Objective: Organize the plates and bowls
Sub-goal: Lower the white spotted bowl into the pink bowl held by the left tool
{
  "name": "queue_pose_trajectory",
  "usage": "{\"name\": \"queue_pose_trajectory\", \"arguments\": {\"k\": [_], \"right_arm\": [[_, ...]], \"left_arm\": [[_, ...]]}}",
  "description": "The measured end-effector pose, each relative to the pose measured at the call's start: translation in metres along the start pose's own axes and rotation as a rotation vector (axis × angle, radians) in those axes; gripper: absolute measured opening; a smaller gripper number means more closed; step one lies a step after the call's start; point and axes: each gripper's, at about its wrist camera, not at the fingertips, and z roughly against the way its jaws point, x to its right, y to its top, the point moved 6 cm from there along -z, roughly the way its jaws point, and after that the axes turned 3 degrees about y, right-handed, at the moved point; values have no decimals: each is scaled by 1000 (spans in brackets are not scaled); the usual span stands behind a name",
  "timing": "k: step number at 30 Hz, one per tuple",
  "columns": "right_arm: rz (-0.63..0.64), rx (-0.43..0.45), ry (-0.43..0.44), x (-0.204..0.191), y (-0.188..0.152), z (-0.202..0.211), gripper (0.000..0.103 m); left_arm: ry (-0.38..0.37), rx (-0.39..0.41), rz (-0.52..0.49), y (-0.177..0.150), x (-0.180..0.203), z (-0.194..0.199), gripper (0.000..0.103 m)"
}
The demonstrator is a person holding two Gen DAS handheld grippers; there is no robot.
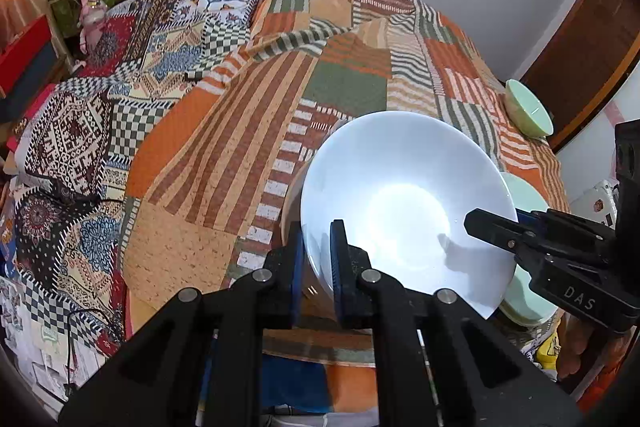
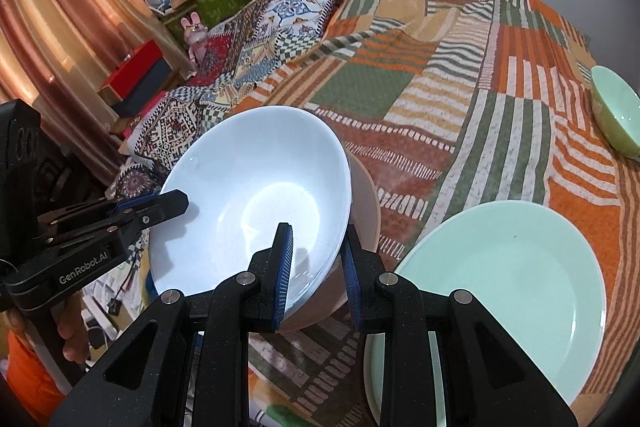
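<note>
the step in hand looked like carrying a wide, glossy white ceramic bowl (image 2: 256,195), held tilted above the patchwork bedspread (image 1: 208,131) by both tools at once. the left gripper (image 1: 316,259) pinched the bowl's near rim, one blue pad inside and one outside; the right gripper (image 2: 316,263) likewise clamped the opposite rim, one finger inside the bowl and one outside against a tan, beige-walled bowl (image 2: 366,203) that seemed nested under the white one, though whether the two touched all round could not be told. both bowls held nothing. just beside them on the bedspread lay a flat, pale mint-green plate (image 2: 504,279), bare, and well apart near the bed's far edge sat a small mint-green bowl (image 2: 618,115), also empty as far as its inside showed. the next move probably called for lowering the pair level onto a chosen spot, perhaps the plate, and easing both grips off together so nothing slid.
</note>
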Motion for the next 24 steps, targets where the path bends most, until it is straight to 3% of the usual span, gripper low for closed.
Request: {"name": "queue_pose_trajectory", "arguments": {"k": [10, 24], "right_arm": [[-7, -31, -5, 4, -4, -13, 22], [-11, -45, -5, 9, -4, -20, 24]], "left_arm": [[11, -47, 11, -6, -5, -21, 10], [-19, -54, 47, -4, -7, -30, 11]]}}
